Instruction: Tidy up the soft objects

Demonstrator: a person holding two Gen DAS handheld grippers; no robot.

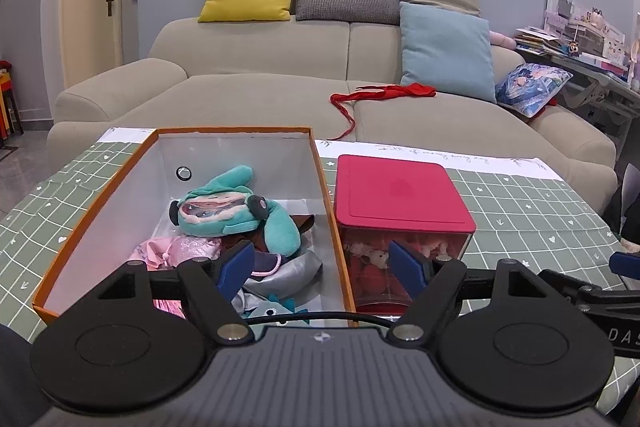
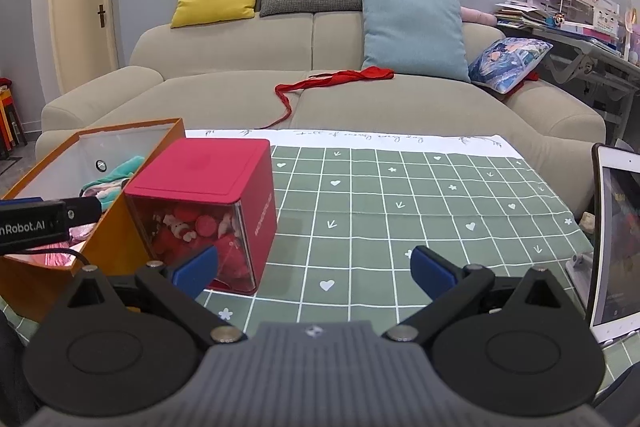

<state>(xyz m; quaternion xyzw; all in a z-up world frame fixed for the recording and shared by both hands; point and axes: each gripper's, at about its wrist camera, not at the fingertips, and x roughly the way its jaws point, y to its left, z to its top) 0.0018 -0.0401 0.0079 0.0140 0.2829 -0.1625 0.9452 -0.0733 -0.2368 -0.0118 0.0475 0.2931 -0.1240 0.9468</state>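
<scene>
An orange cardboard box (image 1: 100, 195) with a white inside holds a teal plush doll (image 1: 228, 207), pink cloth (image 1: 176, 247) and grey fabric (image 1: 288, 267). Beside it on the right stands a clear bin with a red lid (image 1: 396, 191), full of red and white soft toys (image 1: 368, 267). My left gripper (image 1: 324, 267) is open and empty, above the near ends of the box and the bin. My right gripper (image 2: 316, 271) is open and empty over the green tablecloth, right of the red bin (image 2: 208, 183). The orange box (image 2: 116, 239) shows at the left.
A green checked tablecloth (image 2: 400, 207) covers the table. A tablet on a stand (image 2: 616, 251) is at the right edge. Behind is a beige sofa (image 1: 260, 95) with cushions and a red cloth strip (image 1: 384, 95). A cluttered desk (image 1: 592, 67) stands at the far right.
</scene>
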